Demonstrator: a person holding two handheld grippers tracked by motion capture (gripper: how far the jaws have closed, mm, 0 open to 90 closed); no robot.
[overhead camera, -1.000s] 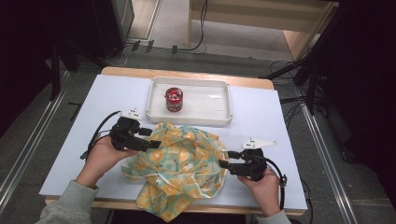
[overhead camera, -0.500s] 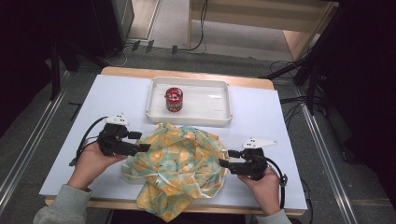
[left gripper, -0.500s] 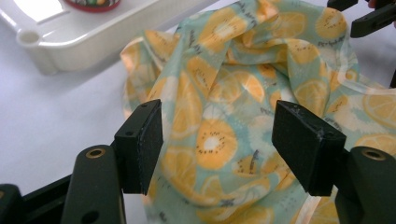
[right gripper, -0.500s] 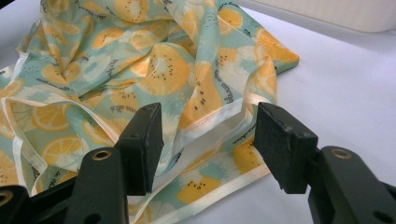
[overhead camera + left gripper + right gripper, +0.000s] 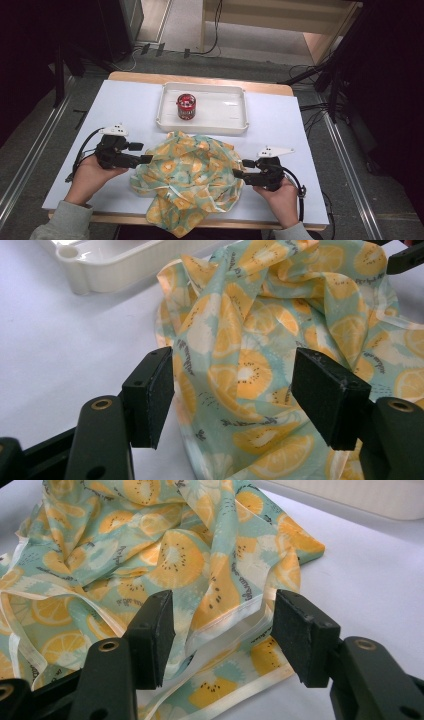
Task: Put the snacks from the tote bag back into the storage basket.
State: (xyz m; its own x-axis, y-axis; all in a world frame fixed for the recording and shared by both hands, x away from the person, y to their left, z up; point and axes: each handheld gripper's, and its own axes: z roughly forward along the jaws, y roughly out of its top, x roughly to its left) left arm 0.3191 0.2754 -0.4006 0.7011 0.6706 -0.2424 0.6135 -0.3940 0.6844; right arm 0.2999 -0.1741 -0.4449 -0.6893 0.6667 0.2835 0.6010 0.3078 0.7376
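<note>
A crumpled cloth [image 5: 187, 175] printed with orange slices on pale green lies on the white table, one corner hanging over the near edge. My left gripper [image 5: 145, 159] stands open at the cloth's left edge, its black jaws either side of a fold of the cloth [image 5: 240, 375]. My right gripper [image 5: 236, 174] is open at the cloth's right edge, with the white-hemmed border of the cloth [image 5: 220, 610] between its jaws. Neither pair of jaws presses on the fabric. A red can [image 5: 186, 106] stands upright in a white tray [image 5: 235, 107] beyond the cloth.
The tray's near rim [image 5: 100, 275] lies just past the cloth. Bare white table [image 5: 125, 110] stretches left of the tray, and more [image 5: 280, 125] lies to its right. Cables trail from both grippers. Beyond the table's edges are metal rails and floor.
My left gripper has drawn back to the left, from over the cloth's upper left part to its left edge. The right gripper has hardly moved.
</note>
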